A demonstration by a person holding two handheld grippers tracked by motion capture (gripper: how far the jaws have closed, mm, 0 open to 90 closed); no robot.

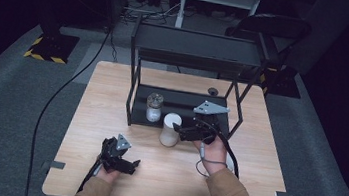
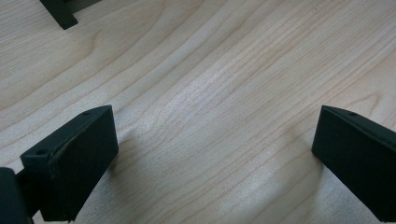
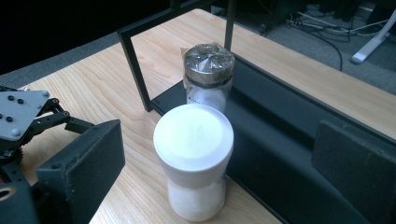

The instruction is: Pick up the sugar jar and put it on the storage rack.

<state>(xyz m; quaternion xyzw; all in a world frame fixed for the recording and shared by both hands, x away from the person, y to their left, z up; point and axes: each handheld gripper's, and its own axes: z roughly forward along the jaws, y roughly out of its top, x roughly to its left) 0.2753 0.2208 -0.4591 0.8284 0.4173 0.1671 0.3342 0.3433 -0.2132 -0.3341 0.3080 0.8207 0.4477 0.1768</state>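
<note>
A white lidded container (image 1: 169,130) (image 3: 194,154) stands upright on the wooden table just in front of a black shelf rack (image 1: 194,47). My right gripper (image 1: 181,131) (image 3: 219,156) is open, its jaws spread wide to either side of the container without touching it. On the rack's lower shelf (image 3: 280,140), right behind the container, stands a clear jar (image 1: 154,106) (image 3: 208,77) with white contents and a wrapped lid. My left gripper (image 1: 131,165) (image 2: 215,140) rests open near the table's front left, with bare wood between its jaws.
The rack's black uprights (image 3: 135,65) and a foot (image 2: 60,11) stand on the table (image 1: 252,188). A round cable hole (image 1: 212,91) sits behind the rack. The left gripper (image 3: 18,116) lies left of the container. Cables run over the grey floor.
</note>
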